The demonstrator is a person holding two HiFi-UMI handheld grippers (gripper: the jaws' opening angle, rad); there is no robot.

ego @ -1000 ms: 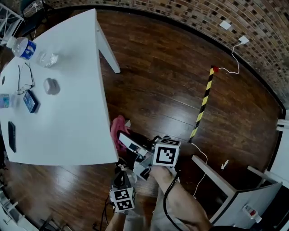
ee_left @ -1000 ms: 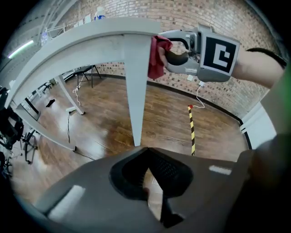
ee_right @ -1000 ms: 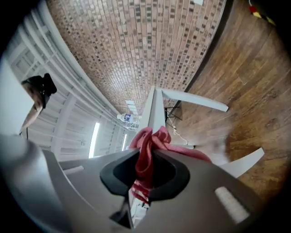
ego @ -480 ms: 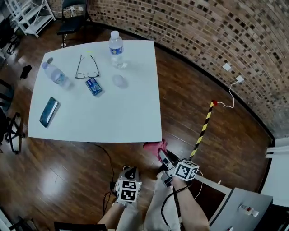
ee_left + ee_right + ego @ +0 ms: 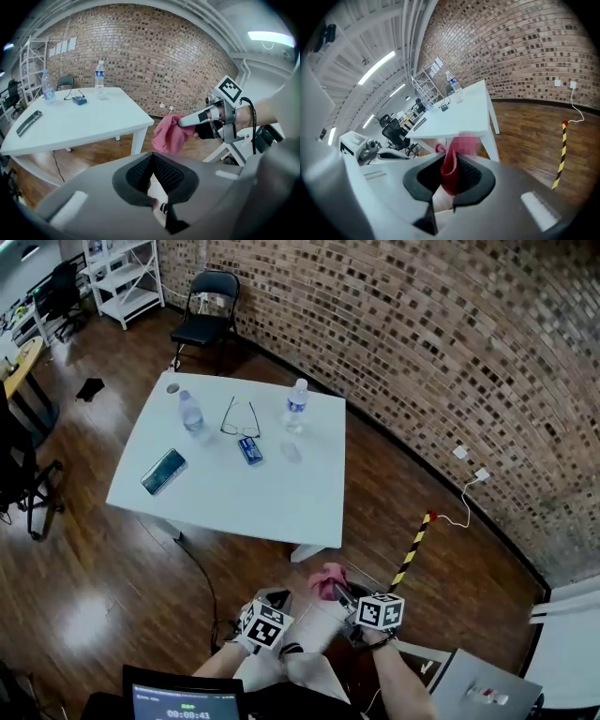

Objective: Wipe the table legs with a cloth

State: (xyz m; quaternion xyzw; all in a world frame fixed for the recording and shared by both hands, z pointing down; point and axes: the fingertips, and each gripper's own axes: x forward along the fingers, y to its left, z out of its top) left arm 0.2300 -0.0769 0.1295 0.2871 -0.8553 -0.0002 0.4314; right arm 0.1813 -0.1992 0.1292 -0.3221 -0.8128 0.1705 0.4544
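The white table (image 5: 281, 493) stands in the middle of the head view, and its near corner leg (image 5: 305, 552) reaches the wooden floor. Just in front of that leg my right gripper (image 5: 349, 598) is shut on a pink cloth (image 5: 327, 581). The cloth (image 5: 451, 169) hangs pinched between the pads in the right gripper view, with the leg (image 5: 490, 139) beyond it. My left gripper (image 5: 274, 600) is lower left, shut and empty (image 5: 153, 158). In the left gripper view the right gripper (image 5: 185, 121) holds the cloth (image 5: 169, 135) near the leg (image 5: 138, 141).
On the table lie two water bottles (image 5: 296, 407), glasses (image 5: 241, 418), a phone (image 5: 164, 472) and a small blue item (image 5: 249, 450). A black chair (image 5: 208, 306) stands behind, a yellow-black strip (image 5: 410, 554) lies to the right, and white furniture (image 5: 487, 690) stands at lower right.
The view has pulled up and back, so the table looks smaller and farther. Both grippers and the pink cloth have come away from the table's corner leg.
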